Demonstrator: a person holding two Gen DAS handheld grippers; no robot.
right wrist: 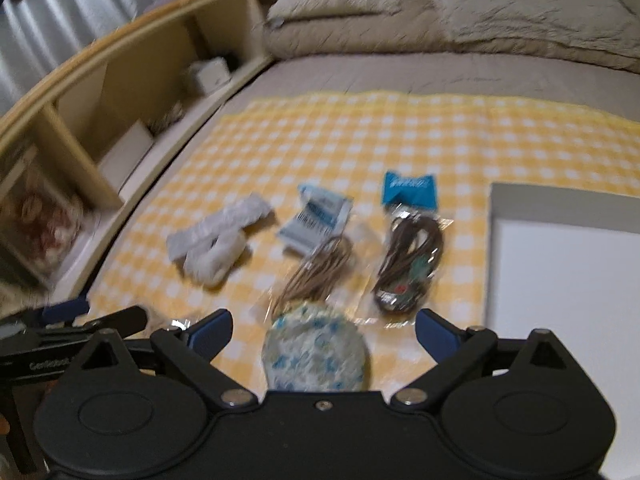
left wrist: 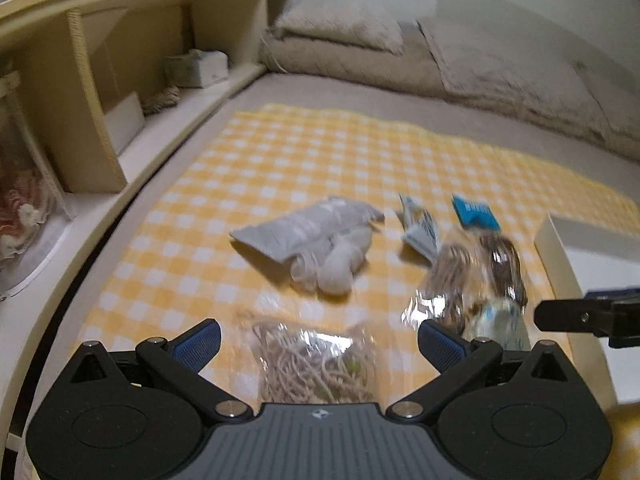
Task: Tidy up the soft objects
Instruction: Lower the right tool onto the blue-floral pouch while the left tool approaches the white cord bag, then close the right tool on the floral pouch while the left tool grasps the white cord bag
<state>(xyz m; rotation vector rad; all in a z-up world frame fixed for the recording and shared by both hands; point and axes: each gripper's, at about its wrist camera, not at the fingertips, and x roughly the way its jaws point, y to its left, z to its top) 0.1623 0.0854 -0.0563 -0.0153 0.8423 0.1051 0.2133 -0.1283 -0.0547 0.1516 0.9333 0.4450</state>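
On the yellow checked cloth (right wrist: 400, 128) spread over the bed, the soft things lie in a loose cluster, and both tools hover at its near edge with jaws spread wide and nothing held. Between the fingers of the left tool (left wrist: 320, 340) lies a clear bag of beige cord (left wrist: 316, 364); between those of the right tool (right wrist: 324, 332) sits a round blue-and-white patterned pad (right wrist: 316, 356). Beyond the pad lie a tan cord bundle (right wrist: 316, 272) in clear wrap with a pale blue card, a dark cord pack (right wrist: 412, 264) with a bright blue header to its right, and a white cloth bundle (right wrist: 216, 248) to its left. A white box (right wrist: 560, 272), probably the place for them, stands right of the dark pack at the cloth's edge. The likely trouble is the slick wrapping: a pinch on loose film alone could let a bag slide out, or drag the cloth into folds. The pad seems to overlap the tan bundle's near end, so lifting it may pull that along. Both views are blurred, so exact contact is hard to judge. The two tools are close together and could collide. Left of the cloth, a wooden shelf (left wrist: 132, 64) holds a tissue box, clear of the work.
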